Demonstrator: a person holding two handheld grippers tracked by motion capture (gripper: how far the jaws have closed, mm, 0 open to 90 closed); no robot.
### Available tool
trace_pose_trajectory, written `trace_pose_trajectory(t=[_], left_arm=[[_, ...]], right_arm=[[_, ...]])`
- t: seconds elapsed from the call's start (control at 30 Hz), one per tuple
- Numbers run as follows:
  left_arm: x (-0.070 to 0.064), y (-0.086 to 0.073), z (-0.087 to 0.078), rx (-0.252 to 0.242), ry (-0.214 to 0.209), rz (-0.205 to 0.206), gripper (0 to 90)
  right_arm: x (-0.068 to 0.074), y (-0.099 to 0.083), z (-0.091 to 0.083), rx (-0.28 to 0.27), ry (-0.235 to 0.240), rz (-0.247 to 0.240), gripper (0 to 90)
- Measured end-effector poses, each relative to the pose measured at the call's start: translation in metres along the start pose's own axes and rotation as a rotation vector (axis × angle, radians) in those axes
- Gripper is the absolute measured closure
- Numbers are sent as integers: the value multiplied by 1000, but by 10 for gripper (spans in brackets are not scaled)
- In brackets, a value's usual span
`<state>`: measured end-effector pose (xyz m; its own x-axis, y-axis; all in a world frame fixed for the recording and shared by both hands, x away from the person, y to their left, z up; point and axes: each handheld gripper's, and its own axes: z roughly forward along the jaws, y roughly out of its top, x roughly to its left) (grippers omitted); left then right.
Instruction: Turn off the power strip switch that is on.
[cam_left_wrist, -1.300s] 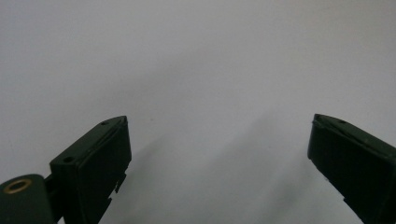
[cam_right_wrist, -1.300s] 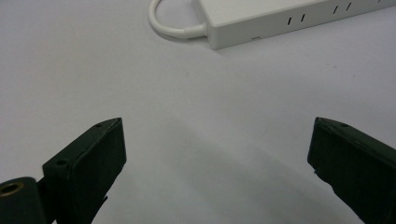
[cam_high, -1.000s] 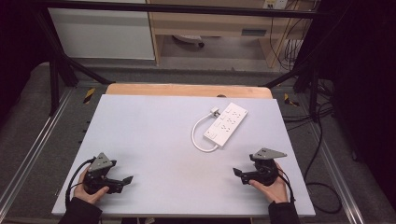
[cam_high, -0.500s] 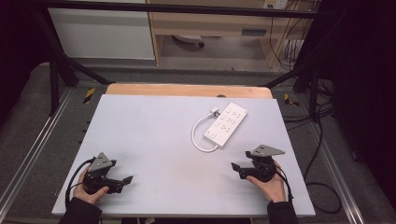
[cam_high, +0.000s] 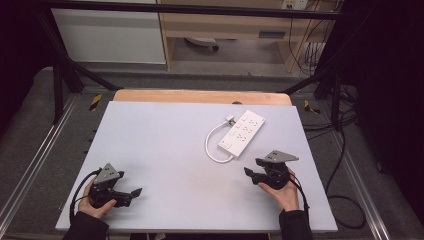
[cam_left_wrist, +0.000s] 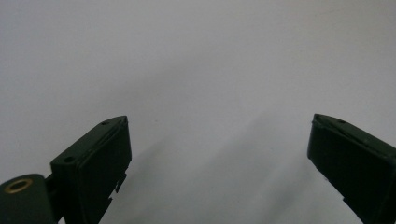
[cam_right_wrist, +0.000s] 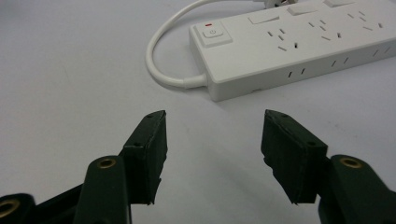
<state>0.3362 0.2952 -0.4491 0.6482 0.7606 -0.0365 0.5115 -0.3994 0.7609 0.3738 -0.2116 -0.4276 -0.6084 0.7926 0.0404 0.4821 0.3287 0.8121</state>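
White power strip (cam_right_wrist: 299, 44), looped cord (cam_right_wrist: 161, 56), parted tongs (cam_right_wrist: 212, 154) just short of it

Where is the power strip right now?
In the high view the power strip lies on the table's right half, just beyond the open right gripper.

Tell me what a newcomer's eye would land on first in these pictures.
The white power strip stands out first, lying at an angle on the right far part of the pale table, its short white cable looped beside it. Next come the two black grippers near the table's near edge: the left gripper and the right gripper, both with jaws apart and empty.
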Motion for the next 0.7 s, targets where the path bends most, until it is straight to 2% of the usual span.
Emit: trace_pose_trajectory(t=[0.17,0.4,0.7], left_arm=[[0,0,-1,-6,2,-1,61],[0,0,-1,-4,4,1,62],[0,0,-1,-5,8,1,63]], right_arm=[[2,5,4,-8,-5,-9,502],[-2,13,4,-29,-35,16,616],[-6,23,7,-43,-42,29,702]])
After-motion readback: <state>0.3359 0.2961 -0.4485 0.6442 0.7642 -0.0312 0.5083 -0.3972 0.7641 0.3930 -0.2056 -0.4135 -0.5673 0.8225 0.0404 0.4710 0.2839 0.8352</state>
